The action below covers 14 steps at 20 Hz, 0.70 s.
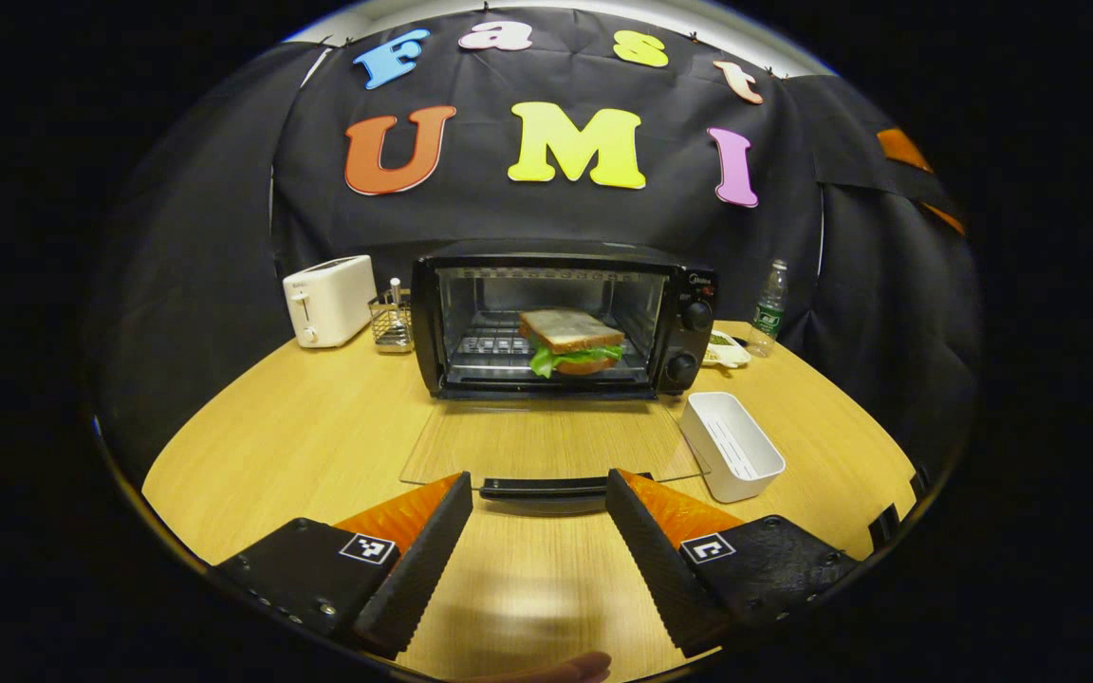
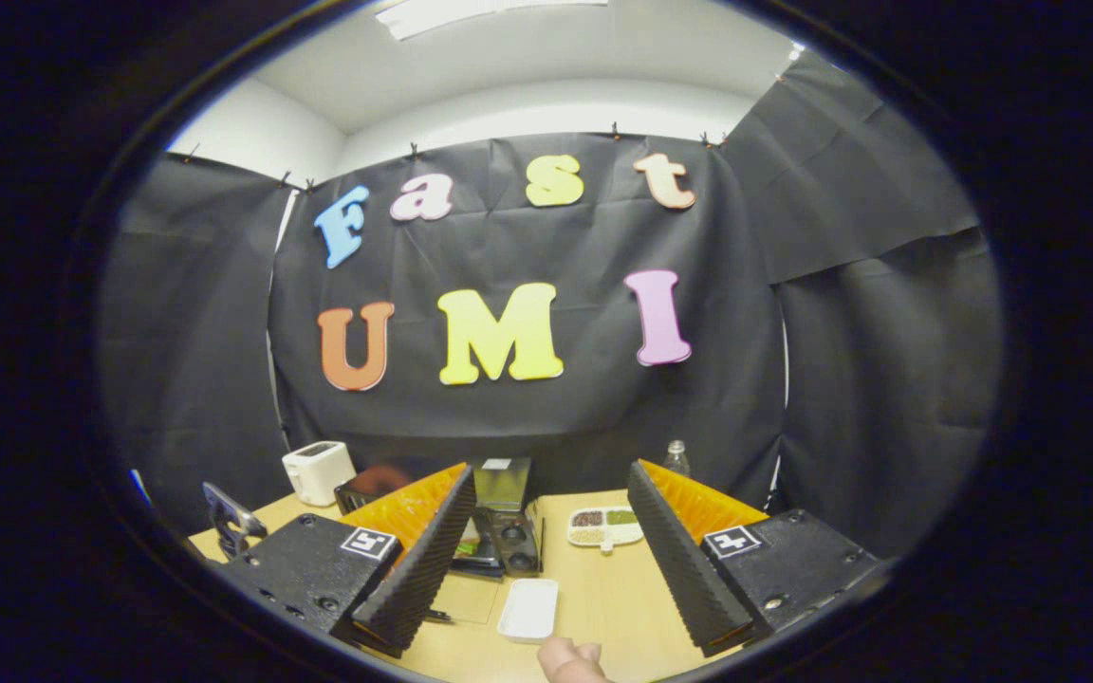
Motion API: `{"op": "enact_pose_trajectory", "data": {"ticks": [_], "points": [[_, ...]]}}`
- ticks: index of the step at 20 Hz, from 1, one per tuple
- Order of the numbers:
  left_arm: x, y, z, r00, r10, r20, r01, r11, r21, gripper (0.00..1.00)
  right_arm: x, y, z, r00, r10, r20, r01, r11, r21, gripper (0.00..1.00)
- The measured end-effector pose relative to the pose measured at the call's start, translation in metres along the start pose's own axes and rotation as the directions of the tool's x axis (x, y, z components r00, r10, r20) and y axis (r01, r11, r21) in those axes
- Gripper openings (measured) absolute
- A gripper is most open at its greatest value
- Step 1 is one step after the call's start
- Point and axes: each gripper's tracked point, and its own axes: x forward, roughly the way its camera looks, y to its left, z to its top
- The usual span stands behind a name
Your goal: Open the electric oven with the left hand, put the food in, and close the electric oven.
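The left gripper (image 1: 539,526), jaws spread and empty, hovers just before the black door handle (image 1: 546,488), which runs crosswise; the lettuce sandwich (image 1: 572,341) sits inside the black electric oven (image 1: 561,318) toward the table's far edge.

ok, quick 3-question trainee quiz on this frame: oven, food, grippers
1. True or false: the oven door lies open on the table.
2. Where is the sandwich? A) in the white tray B) on the oven rack C) in a gripper
3. Fill in: the left gripper is ___ (open/shut), near the door handle.

Key: 1 true; 2 B; 3 open.
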Motion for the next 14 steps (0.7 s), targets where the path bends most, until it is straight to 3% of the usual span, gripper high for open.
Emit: {"op": "enact_pose_trajectory", "data": {"ticks": [7, 14], "points": [[0.029, -0.021, -0.026, 0.996, -0.008, -0.089, 0.011, 0.999, 0.038, 0.94, -0.04, -0.073, 0.031, 0.987, -0.113, 0.116, 0.12, 0.991, -0.054, 0.99], [0.048, -0.029, -0.043, 0.988, 0.018, -0.151, -0.009, 0.998, 0.059, 0.94, -0.04, -0.101, 0.017, 0.99, -0.112, 0.089, 0.115, 0.993, -0.037, 1.0]]}}
